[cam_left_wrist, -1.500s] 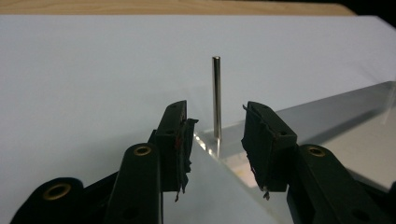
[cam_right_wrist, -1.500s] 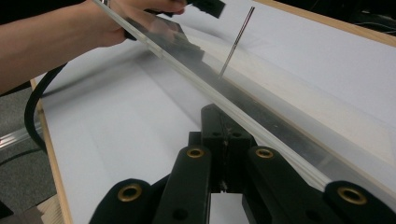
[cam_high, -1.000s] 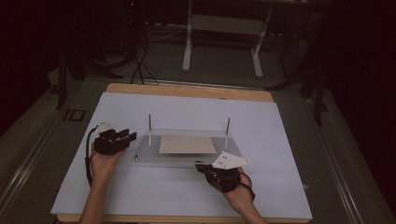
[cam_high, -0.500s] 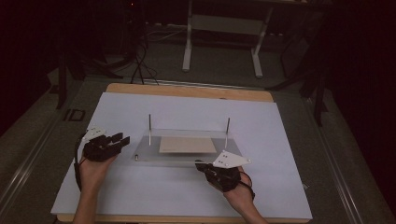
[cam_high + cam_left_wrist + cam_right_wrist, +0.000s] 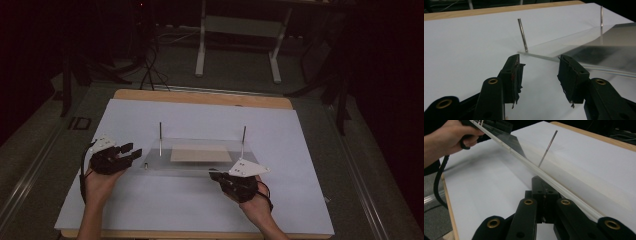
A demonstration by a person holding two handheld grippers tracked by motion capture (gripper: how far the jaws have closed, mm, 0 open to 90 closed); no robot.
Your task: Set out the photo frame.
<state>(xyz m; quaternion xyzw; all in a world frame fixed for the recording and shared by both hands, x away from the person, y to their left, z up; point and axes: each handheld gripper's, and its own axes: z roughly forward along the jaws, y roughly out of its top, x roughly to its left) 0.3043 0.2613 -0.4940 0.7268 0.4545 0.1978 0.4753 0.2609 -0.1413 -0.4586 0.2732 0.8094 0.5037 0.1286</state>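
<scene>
A clear plate [image 5: 160,163] lies flat mid-table with a tan sheet [image 5: 200,154] on it. Two thin metal rods [image 5: 160,138] [image 5: 243,140] stand upright at its back. My left gripper [image 5: 134,149] lies just off the plate's left end and points at it. In the left gripper view its jaws [image 5: 540,67] have just been opening; nothing is between them, and the plate's corner [image 5: 536,53] and a rod [image 5: 522,35] lie just ahead. My right gripper [image 5: 212,175] rests at the plate's front right, shut; in the right gripper view its closed tips [image 5: 540,182] lie beside the plate's edge [image 5: 564,191].
White paper [image 5: 280,130] covers the wooden tabletop [image 5: 200,97]. A table frame's legs [image 5: 235,45] stand on the dark floor beyond the far edge. The left hand [image 5: 446,137] and its cable [image 5: 439,180] appear at the far end of the plate in the right gripper view.
The left gripper drew back a little to the left, then came toward the plate's left end again. Its jaws stand wider apart. The right gripper has not moved.
</scene>
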